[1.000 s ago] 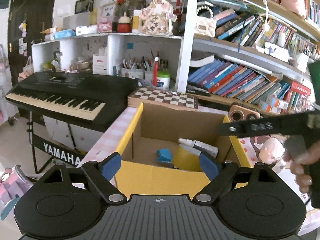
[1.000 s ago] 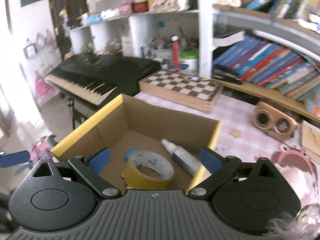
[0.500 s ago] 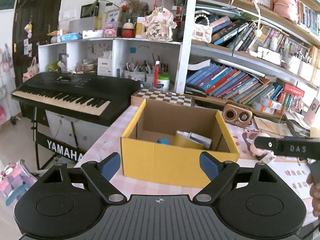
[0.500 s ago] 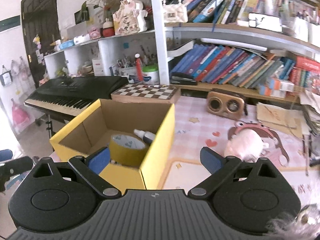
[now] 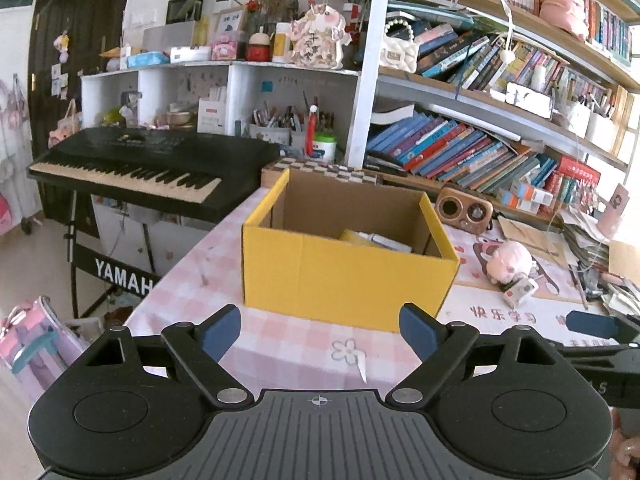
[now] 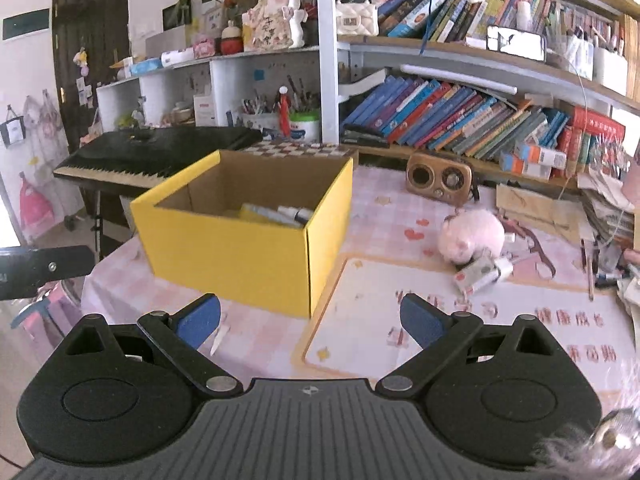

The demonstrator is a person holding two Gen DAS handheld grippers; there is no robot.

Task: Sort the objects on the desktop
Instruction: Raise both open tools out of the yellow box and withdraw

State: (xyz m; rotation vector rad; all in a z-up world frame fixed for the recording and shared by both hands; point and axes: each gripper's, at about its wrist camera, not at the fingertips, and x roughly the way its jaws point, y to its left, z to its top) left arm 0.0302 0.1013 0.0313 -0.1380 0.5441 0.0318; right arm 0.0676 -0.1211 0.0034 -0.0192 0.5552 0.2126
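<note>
A yellow cardboard box [image 5: 344,276] [image 6: 240,256] stands on the pink checked table, with a yellow tape roll and a small white bottle [image 6: 294,213] showing over its rim. My left gripper [image 5: 320,330] is open and empty, hanging above the table's near edge in front of the box. My right gripper [image 6: 310,320] is open and empty too, near the box's right front corner. A pink plush pig [image 6: 470,236] [image 5: 510,260] lies right of the box, with a small white and red box [image 6: 478,274] beside it.
A black keyboard [image 5: 152,168] on a stand sits left of the table. A chessboard [image 6: 298,148], a wooden radio [image 6: 440,180] and book shelves line the back. A printed mat [image 6: 460,320] covers the table's near right. Papers and pens pile up at the far right.
Both grippers have pulled back from above the box toward the table's near edge, so the box now looks smaller and farther. Both stayed open and empty.
</note>
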